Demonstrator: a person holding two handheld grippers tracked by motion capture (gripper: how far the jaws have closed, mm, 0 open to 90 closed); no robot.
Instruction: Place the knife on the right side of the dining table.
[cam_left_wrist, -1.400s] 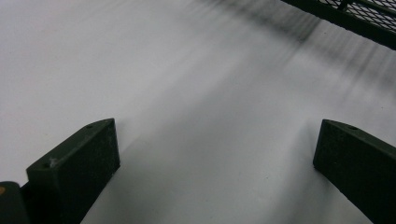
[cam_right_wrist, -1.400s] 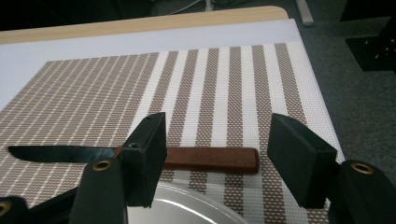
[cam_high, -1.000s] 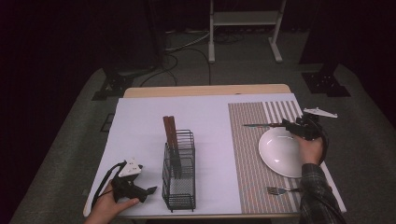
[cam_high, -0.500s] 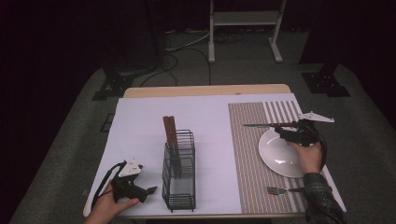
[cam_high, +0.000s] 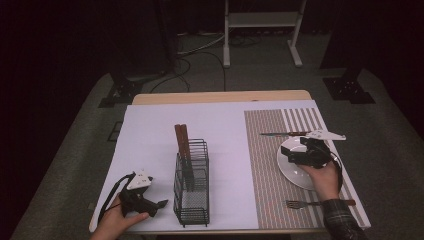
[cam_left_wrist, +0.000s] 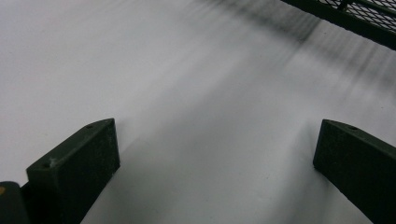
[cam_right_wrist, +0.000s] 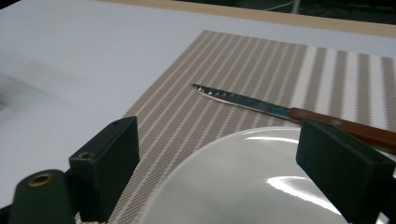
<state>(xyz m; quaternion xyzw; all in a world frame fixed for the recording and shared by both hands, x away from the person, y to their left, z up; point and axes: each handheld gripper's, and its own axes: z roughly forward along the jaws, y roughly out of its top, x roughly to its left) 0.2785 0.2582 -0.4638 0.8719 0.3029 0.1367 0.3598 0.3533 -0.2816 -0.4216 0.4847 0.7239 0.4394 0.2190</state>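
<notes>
Now the knife (cam_right_wrist: 299, 111) beyond the just-opened, empty right jaws — flat on the placemat (cam_right_wrist: 224, 70).

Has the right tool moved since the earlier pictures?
Yes. In the high view the right tool has drawn back from beside the knife toward the person and now hangs over the plate, its jaws just opened and empty.
</notes>
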